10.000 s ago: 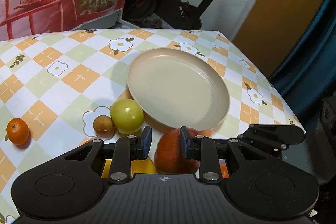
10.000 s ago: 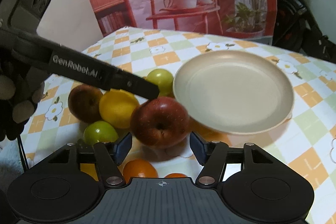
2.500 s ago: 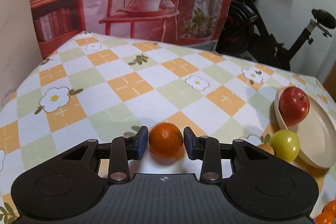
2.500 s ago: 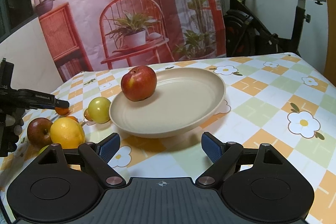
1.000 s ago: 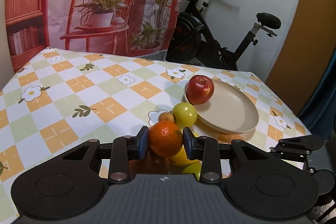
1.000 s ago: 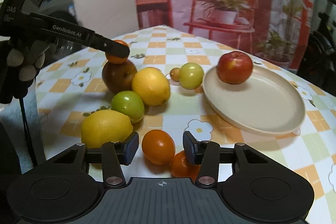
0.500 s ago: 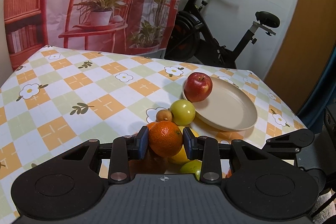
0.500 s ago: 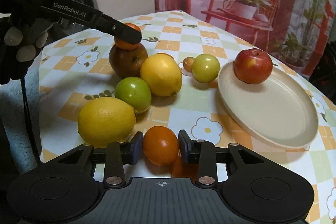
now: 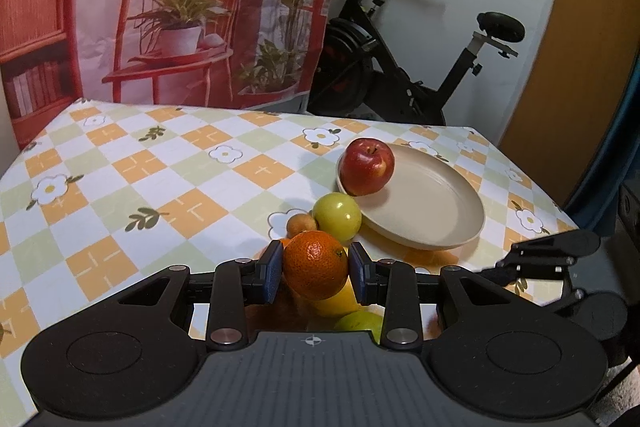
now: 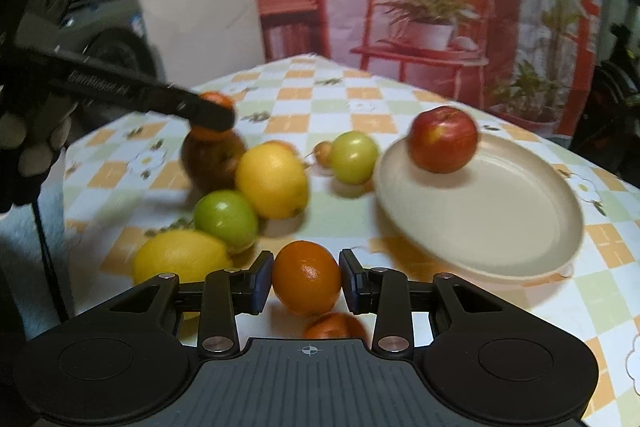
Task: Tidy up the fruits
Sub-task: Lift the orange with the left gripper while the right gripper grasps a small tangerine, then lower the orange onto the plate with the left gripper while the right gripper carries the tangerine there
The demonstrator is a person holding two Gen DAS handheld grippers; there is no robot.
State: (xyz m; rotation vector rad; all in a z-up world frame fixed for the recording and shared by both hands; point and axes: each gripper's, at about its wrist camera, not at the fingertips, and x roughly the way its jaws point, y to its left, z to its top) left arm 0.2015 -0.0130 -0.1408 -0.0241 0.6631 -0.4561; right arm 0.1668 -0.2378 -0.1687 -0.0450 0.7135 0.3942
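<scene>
We see the left claw (image 9: 315, 271) clamped on a mandarin (image 9: 316, 264), both blue pads against its sides, held above the fruit pile and tilted down toward the desk (image 9: 120, 163). In the right wrist view that claw reaches in from the left, over a dark brown fruit (image 10: 212, 159). The right claw (image 10: 306, 281) has just been closing and now grips an orange (image 10: 306, 277) low over the cloth, with another orange (image 10: 334, 325) just beneath it. Further right, a red apple (image 10: 443, 139) sits on the beige plate (image 10: 520, 219).
</scene>
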